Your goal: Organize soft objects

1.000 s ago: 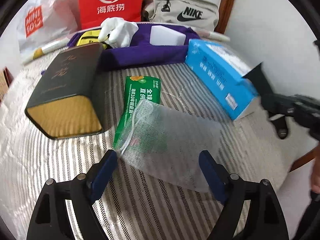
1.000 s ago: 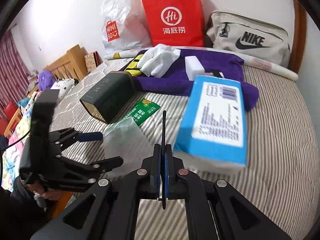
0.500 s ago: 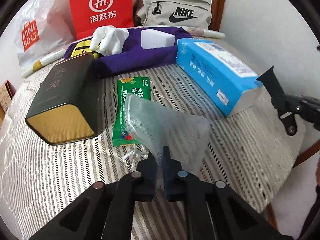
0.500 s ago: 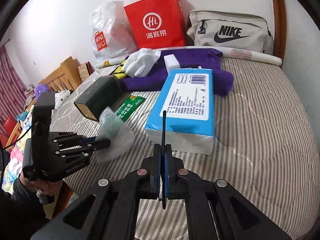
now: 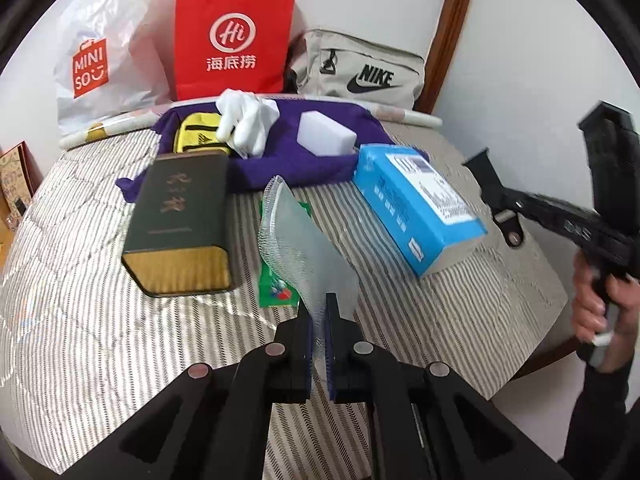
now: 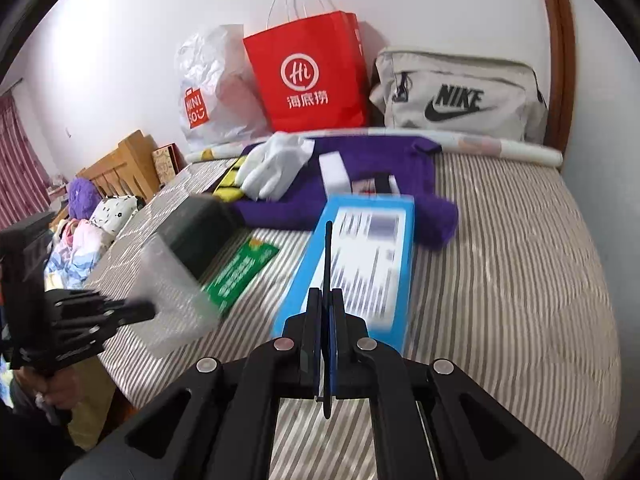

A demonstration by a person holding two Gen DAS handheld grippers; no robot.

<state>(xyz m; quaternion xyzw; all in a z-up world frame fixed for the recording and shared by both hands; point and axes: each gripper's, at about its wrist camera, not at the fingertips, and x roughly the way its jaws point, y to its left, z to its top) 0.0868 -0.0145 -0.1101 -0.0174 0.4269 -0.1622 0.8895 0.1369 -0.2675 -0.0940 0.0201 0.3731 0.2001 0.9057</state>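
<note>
The left gripper [image 5: 319, 312] is sitting at the bottom middle of the left wrist view, and its two fingers are squeezing tight on a see-through mesh bag [image 5: 298, 240]. The bag is sticking up from the fingers and leaning toward the upper left of the frame. It is looking thin, pale and bumpy, and the stripes of the bed [image 5: 80, 300] are showing through it. The right wrist view is showing the same bag [image 6: 172, 296] from the side, low on the left, blurry and hanging above the bed edge with the left gripper [image 6: 140, 310] pinching it.

The right gripper [image 6: 325, 300] is sitting at the bottom middle of its own view with its fingers pressed together on a thin dark strip that is poking up. The left view is showing it [image 5: 486, 172] far right, with a hand [image 5: 600, 304] holding its handle.

Just past the bag, a green packet [image 5: 276, 284] is lying flat, half hidden. A dark box [image 5: 180, 220] is lying to its left and a blue tissue pack [image 5: 416, 208] to its right. Farther back, a purple cloth [image 5: 288, 156] is holding a white glove [image 5: 248, 120], a white block [image 5: 326, 134] and a yellow pouch [image 5: 198, 136]. At the top, a white plastic bag [image 5: 104, 52], a red paper bag [image 5: 234, 40] and a grey Nike bag [image 5: 360, 68] are leaning on the wall.

Only the right view is showing a wooden bed frame [image 6: 120, 164] and piled soft things at the left edge.
</note>
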